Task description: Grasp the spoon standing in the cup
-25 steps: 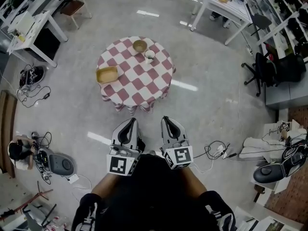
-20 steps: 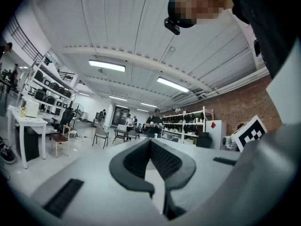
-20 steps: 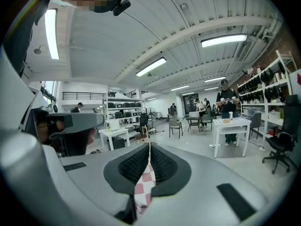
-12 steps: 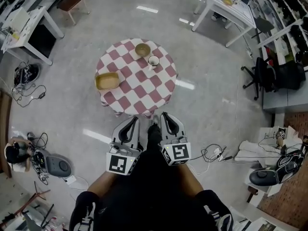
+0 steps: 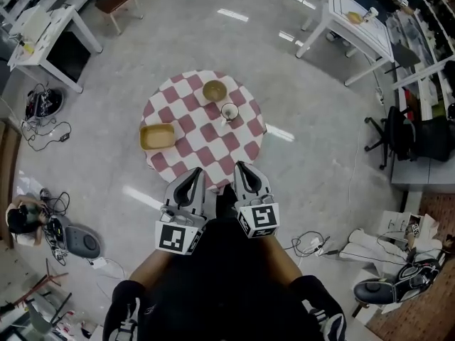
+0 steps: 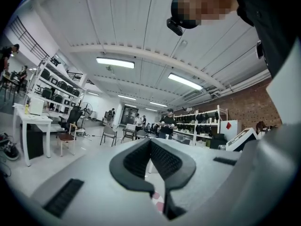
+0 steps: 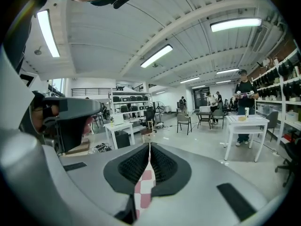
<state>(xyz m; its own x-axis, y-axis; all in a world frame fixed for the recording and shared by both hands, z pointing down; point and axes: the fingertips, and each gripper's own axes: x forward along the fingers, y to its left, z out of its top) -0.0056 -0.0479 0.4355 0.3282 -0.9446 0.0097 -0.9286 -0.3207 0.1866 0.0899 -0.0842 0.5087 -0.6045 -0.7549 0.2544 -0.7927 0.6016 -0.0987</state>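
Note:
A white cup (image 5: 229,111) stands on the round table with a red-and-white checked cloth (image 5: 202,137), on its far right part. The spoon in it is too small to make out in the head view. Both grippers are held close to the person's body, just short of the table's near edge. My left gripper (image 5: 193,179) and right gripper (image 5: 244,170) are both shut with nothing between the jaws. In the left gripper view the gripper (image 6: 150,142) points out over the room. A strip of checked cloth (image 7: 143,192) shows below the shut right gripper (image 7: 149,147).
A tan bowl (image 5: 214,90) sits beside the cup and a yellow tray (image 5: 157,136) at the table's left. White desks (image 5: 53,34) (image 5: 352,20), a chair (image 5: 117,0), an office chair (image 5: 398,137) and floor cables (image 5: 316,244) stand around. People stand far off (image 7: 244,105).
The person has walked toward the table, which now lies nearer the grippers in the head view. Both grippers stay shut in front of the body.

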